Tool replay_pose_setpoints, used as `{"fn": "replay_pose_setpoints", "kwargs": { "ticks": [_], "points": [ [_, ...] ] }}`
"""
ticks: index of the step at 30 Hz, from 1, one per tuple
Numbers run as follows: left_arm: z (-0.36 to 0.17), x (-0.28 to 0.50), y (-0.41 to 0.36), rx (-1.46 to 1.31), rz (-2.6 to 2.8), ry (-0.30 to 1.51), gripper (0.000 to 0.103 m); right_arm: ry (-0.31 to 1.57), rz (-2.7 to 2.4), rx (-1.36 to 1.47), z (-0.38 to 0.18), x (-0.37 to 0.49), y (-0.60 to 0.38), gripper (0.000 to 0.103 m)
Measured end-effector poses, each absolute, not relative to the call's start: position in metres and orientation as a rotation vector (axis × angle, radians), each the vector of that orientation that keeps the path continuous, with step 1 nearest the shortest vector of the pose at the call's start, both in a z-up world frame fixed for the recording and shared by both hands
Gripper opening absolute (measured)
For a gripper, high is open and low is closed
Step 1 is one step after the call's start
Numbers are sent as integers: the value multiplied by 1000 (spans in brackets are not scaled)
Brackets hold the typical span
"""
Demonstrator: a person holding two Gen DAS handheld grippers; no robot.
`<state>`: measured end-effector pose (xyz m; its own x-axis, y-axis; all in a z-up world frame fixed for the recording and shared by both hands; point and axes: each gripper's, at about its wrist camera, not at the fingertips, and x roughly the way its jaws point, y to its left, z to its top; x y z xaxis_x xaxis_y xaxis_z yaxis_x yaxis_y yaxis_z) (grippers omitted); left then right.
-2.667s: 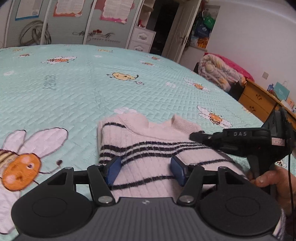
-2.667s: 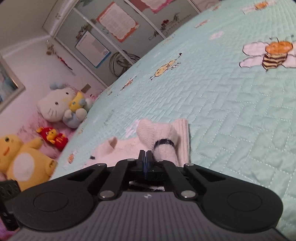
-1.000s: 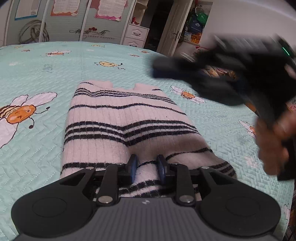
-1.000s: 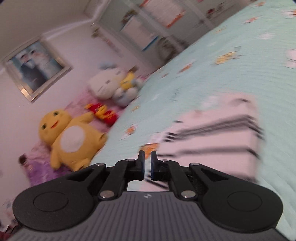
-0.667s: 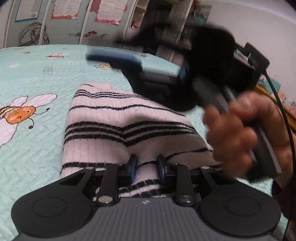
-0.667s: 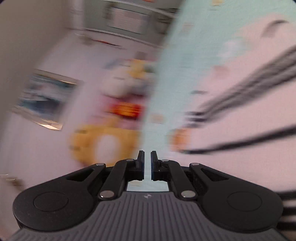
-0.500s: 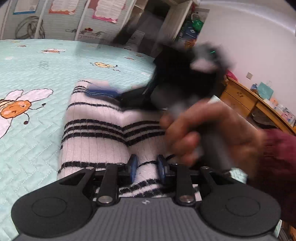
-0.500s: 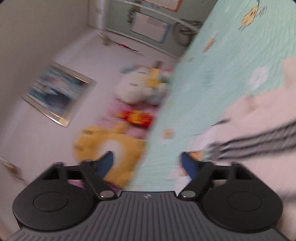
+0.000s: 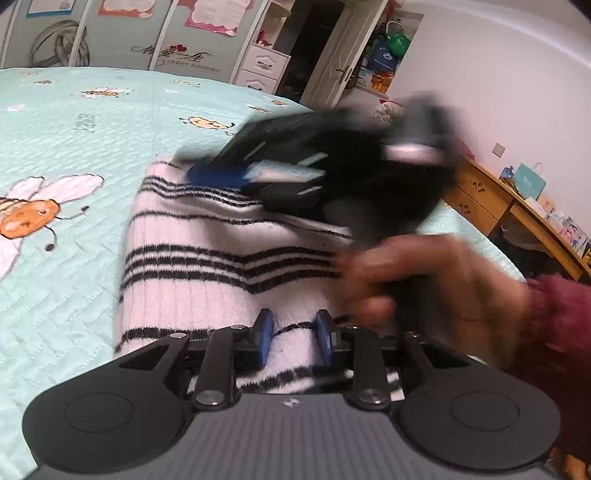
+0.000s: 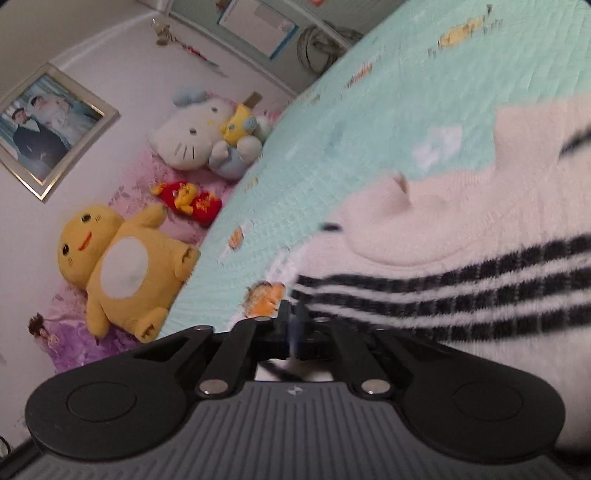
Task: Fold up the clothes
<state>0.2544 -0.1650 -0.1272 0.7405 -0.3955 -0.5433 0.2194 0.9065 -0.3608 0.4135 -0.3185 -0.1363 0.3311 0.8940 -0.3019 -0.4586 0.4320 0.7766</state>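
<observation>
A pink-white sweater (image 9: 192, 266) with black stripes lies folded on the mint bedspread (image 9: 74, 147). My left gripper (image 9: 294, 338) is at its near edge with a ridge of the knit filling the gap between the blue pads; the jaws are opening slightly. A hand (image 9: 424, 280) holds my right gripper (image 9: 207, 170), blurred, over the sweater's far end. In the right wrist view the right gripper (image 10: 293, 325) is at a striped corner of the sweater (image 10: 480, 240). Its jaws are closing, nearly together, with fabric at the tips.
Plush toys, a yellow one (image 10: 122, 266) and a white cat (image 10: 192, 133), sit beyond the bed's edge. A wooden desk (image 9: 498, 199) stands at the right, with wardrobe doors (image 9: 110, 33) and an open doorway (image 9: 306, 55) beyond the bed.
The right gripper swung in across the sweater to its far end, opened wide, then closed down. The left gripper stayed at the near edge with the knit between its pads.
</observation>
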Motion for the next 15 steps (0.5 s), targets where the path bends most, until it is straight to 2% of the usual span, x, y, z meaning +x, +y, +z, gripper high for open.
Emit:
{"fn": "replay_pose_setpoints", "kwargs": {
  "ticks": [2,4,7,8,9,11,14,15],
  "points": [
    [-116,251,-164,-293,-335,659,29,714,987,683,-109,392,-339,37],
    [-104,247,-162,-323,-329,648,27,647,981,709,-86,369,-360,39],
    [-84,238,-151,-405,-307,588,27,684,917,777,-90,342,-395,37],
    [-76,237,-145,-439,-283,568,26,698,927,795,-96,334,-400,35],
    [-69,235,-137,-485,-265,542,24,712,942,813,-102,326,-403,25],
    [-61,243,-128,-542,-293,534,17,741,974,848,-116,311,-410,13],
    [-58,273,-139,-500,-368,602,12,785,1033,863,-134,292,-416,11],
    [-68,283,-145,-480,-382,659,7,813,1044,825,-139,291,-410,10]
  ]
}}
